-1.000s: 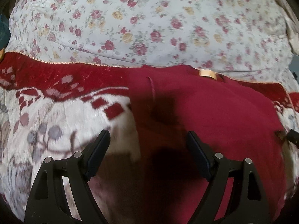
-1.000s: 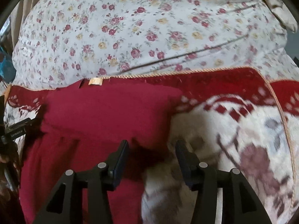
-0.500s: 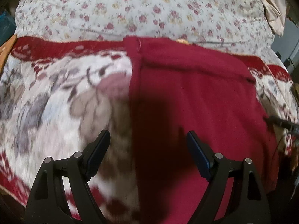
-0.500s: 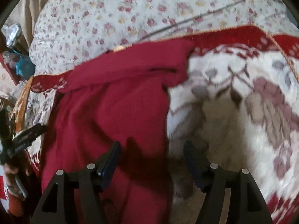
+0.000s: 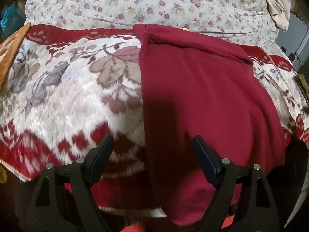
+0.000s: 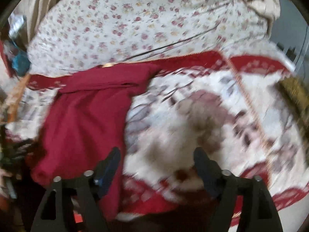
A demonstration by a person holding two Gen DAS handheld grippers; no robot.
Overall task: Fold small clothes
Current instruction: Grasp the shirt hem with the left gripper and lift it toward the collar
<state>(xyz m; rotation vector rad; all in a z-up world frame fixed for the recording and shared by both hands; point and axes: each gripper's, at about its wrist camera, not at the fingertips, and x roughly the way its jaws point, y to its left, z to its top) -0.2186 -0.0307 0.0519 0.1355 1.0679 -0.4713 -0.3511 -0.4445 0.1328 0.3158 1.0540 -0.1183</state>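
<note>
Left wrist view: red garment [image 5: 202, 96] lay on blanket [image 5: 67, 96], looked soft, limp, light. Left gripper [image 5: 152, 152], right gripper [image 6: 156, 158] both wide, empty. Best hold: garment's near hem corners.

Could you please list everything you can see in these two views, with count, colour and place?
garment: one, dark red, laid lengthwise on the blanket, far end folded over, near end hanging off the front edge.
label: one, tan, at the garment's far edge.
blanket: one, cream plush with grey and pink flowers and a red border, under the garment.
sheet: one, white with small red and yellow flowers, beyond the blanket.
beige cloth: one, crumpled at the far right corner.
blue bag: one, at the far left edge, partly hidden.
orange cloth: one, on the left beside the blanket.
left gripper: one, black, jaws apart over the garment's left edge, holding nothing.
right gripper: one, black, jaws apart over the garment's right edge, holding nothing.
</note>
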